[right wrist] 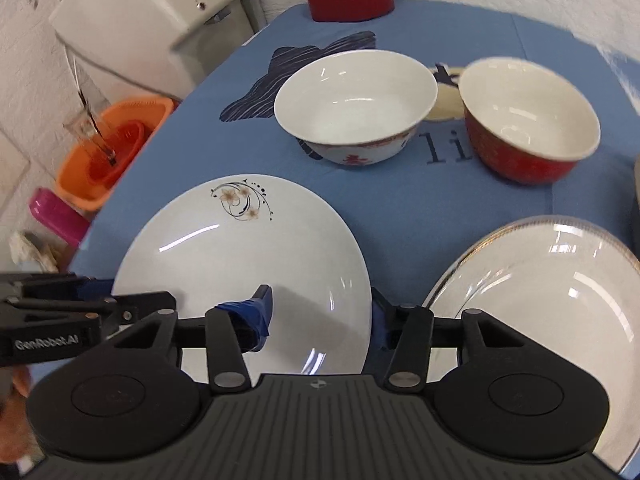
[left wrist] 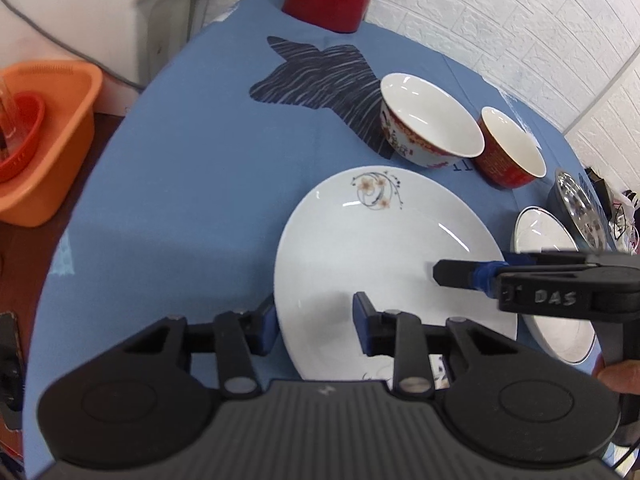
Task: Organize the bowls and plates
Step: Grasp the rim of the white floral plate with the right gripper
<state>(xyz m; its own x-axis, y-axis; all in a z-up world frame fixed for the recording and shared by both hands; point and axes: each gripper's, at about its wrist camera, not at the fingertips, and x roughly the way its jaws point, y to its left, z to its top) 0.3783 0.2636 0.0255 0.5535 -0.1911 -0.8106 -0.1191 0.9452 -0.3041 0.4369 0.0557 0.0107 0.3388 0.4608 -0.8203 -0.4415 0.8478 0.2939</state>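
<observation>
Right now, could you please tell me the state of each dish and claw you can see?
Flowered plate: flat on cloth, both claws straddling its rim.
Gold-rimmed plate: flat, empty.
White bowl: upright, empty.
Red bowl: upright, empty.
Left claw: open.
Right claw: open.

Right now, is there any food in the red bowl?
No, the red bowl shows only a bare white inside in the right wrist view, sitting on the blue cloth.

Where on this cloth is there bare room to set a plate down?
Open blue cloth lies left of the flowered plate, toward the orange basin. Right of it is crowded: gold-rimmed plate, white bowl, red bowl.
</observation>
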